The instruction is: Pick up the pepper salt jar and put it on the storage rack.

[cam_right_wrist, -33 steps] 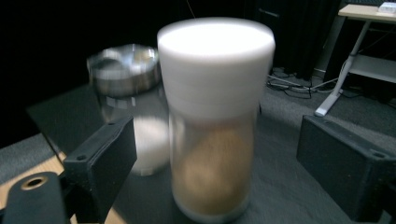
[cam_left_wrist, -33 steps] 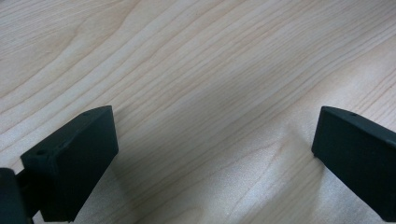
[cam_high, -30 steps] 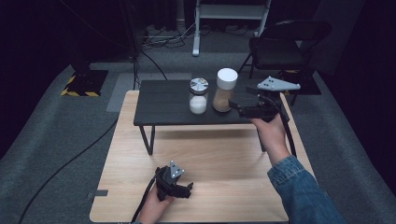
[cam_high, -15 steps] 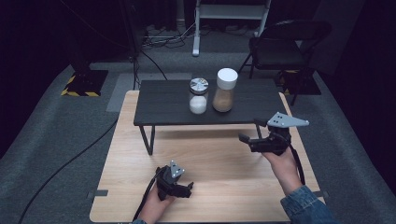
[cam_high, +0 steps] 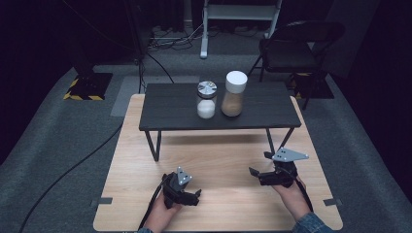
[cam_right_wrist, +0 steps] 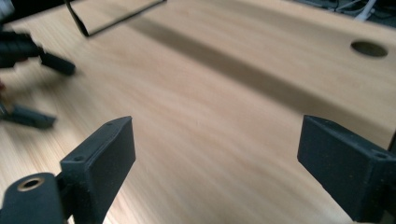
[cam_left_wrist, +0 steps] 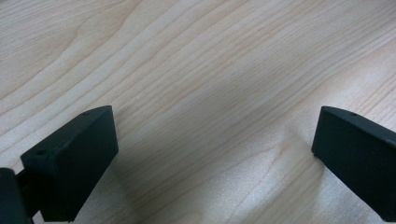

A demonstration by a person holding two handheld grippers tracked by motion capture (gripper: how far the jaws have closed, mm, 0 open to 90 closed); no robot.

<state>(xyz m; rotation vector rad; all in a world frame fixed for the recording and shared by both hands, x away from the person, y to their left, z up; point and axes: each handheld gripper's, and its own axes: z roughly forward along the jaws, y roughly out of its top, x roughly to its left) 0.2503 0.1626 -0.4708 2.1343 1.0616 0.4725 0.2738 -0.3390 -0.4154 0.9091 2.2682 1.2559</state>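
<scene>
Pale wood-grain surface [cam_high: 218, 160] showing a smooth matt finish; matt black plastic left tool [cam_high: 194, 196] and right tool [cam_high: 257, 165] resting above it; glossy clear jars [cam_high: 206, 99] gleaming on a dark matt shelf [cam_high: 165, 109].

Two jars stand upright, side by side at the far middle: a clear jar [cam_high: 206, 99] of white powder on the left, a white-capped jar [cam_high: 234, 93] of brown powder on the right.

Seen along the left tool [cam_left_wrist: 212, 154], two black jaws rose from the lower corners, standing wide apart with nothing between them. Behind and between them lay the pale wooden bench [cam_left_wrist: 201, 70], its grain running in long diagonal streaks, very close beneath.
</scene>
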